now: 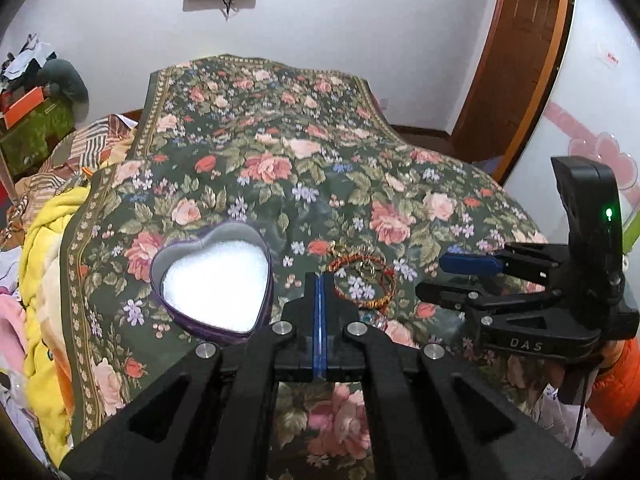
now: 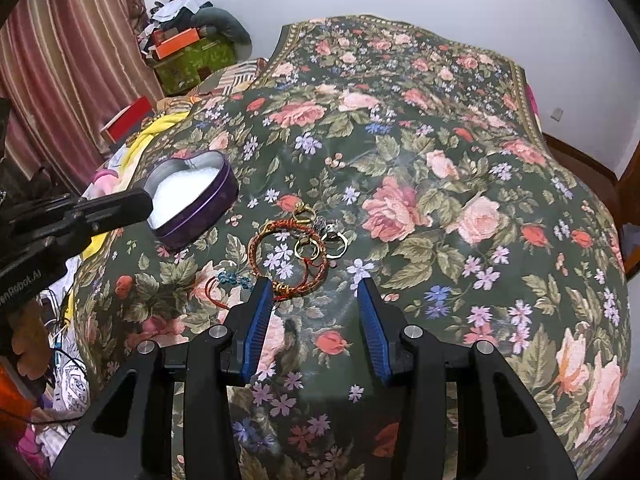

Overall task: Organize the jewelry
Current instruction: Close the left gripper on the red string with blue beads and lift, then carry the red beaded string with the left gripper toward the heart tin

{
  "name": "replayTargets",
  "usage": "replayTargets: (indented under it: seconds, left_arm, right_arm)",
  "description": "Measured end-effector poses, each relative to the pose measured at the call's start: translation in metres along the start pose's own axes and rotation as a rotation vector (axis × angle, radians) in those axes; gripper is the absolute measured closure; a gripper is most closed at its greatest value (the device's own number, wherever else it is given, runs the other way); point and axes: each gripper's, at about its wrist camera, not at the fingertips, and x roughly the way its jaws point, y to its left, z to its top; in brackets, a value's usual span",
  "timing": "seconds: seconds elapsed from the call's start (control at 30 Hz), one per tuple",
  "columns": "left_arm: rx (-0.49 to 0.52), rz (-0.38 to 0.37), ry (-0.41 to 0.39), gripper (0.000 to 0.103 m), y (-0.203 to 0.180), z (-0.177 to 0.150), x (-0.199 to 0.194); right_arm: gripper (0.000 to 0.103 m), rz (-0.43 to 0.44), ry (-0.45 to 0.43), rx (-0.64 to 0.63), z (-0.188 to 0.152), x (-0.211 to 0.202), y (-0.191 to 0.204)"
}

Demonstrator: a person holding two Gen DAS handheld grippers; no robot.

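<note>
Your right gripper (image 2: pixel 312 300) hangs low over the floral bedspread (image 2: pixel 440 160), jaws spread wide, its left finger just beside the red braided bracelet (image 2: pixel 288 256). Gold rings (image 2: pixel 316 236) lie clustered around that bracelet. Your left gripper (image 1: pixel 319 292) has its jaws pressed together on nothing, between the heart-shaped tin (image 1: pixel 212 280) and the jewelry.

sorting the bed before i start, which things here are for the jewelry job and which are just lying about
For the job:
- purple heart-shaped tin with white padding
- red and gold braided cord bracelet
- gold rings
- silver ring
- red cord with teal beads

Just lying about:
- yellow blanket
- orange box
- green patterned box
- striped curtain
</note>
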Motion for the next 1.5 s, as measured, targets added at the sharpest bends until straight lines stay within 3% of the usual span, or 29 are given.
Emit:
replayTargets:
  seconds: [0.13,0.27,0.33,0.43,0.6,0.63,0.67,0.7,0.83,1.13,1.5]
  left_arm:
    - [0.021,-0.011,0.079,0.097,-0.005,-0.008,0.02]
    - [0.038,-0.012,0.139,0.073,-0.01,-0.016,0.044]
    - [0.039,-0.007,0.159,0.069,-0.011,-0.019,0.055]
    - [0.038,-0.019,0.206,0.069,-0.011,-0.023,0.071]
    - [0.102,-0.014,0.179,0.07,-0.021,-0.03,0.076]
    - [0.119,-0.012,0.174,0.075,-0.023,-0.031,0.077]
    - [0.138,-0.015,0.172,0.091,-0.027,-0.032,0.077]
    - [0.15,-0.019,0.177,0.097,-0.029,-0.032,0.077]
    - [0.125,-0.038,0.157,0.097,-0.026,-0.027,0.064]
    - [0.08,-0.013,0.015,0.097,-0.015,-0.008,0.001]
    - [0.038,0.002,-0.059,0.097,-0.003,-0.006,-0.036]
  right_arm:
    - [0.063,0.003,0.004,0.0,-0.002,0.0,0.001]
    - [0.063,0.009,0.006,0.001,-0.003,-0.001,0.001]
    - [0.063,0.009,0.006,-0.001,-0.003,-0.002,0.0]
    - [0.063,0.013,0.009,0.003,-0.003,-0.002,-0.001]
    - [0.063,0.028,0.015,0.024,-0.006,0.0,-0.006]
    - [0.063,0.03,0.017,0.027,-0.006,0.001,-0.006]
    - [0.063,0.031,0.019,0.03,-0.007,0.001,-0.007]
    - [0.063,0.03,0.02,0.032,-0.008,0.001,-0.007]
    - [0.063,0.027,0.018,0.032,-0.01,-0.002,-0.009]
    - [0.063,0.031,-0.004,0.038,-0.007,-0.008,-0.006]
    - [0.063,0.056,0.005,0.013,-0.007,-0.006,0.01]
